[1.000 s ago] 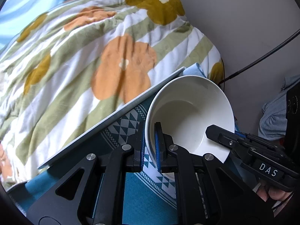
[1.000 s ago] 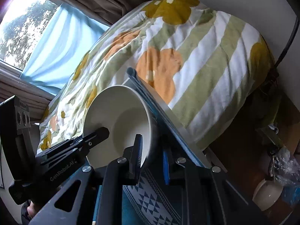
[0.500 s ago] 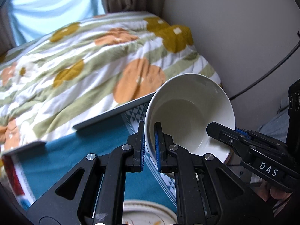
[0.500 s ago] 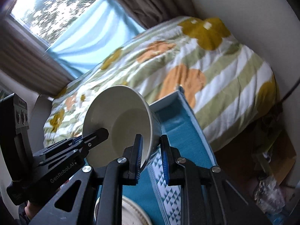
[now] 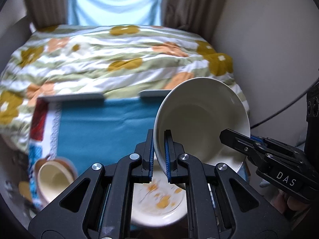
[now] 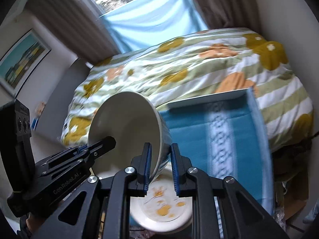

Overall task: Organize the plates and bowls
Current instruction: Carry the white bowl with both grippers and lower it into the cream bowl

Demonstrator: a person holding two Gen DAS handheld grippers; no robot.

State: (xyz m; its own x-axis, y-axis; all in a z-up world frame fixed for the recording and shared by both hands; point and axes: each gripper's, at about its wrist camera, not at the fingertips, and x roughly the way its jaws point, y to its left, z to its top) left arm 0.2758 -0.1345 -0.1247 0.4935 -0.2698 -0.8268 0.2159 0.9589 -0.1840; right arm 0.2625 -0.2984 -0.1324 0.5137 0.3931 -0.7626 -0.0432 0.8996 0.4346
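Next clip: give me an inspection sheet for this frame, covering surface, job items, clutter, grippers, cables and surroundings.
Surface: teal patterned tablecloth on a white-edged table.
Job's things: white bowl held tilted by its rim; flower-patterned plate below; brown-rimmed bowl at left.
Clutter: plastic bags on the floor, blurred.
Grippers: left hand-held gripper and right hand-held gripper each clamp the bowl's rim.
Cables: black cable along the wall.
Surroundings: floral bedspread, blue curtain, framed picture.
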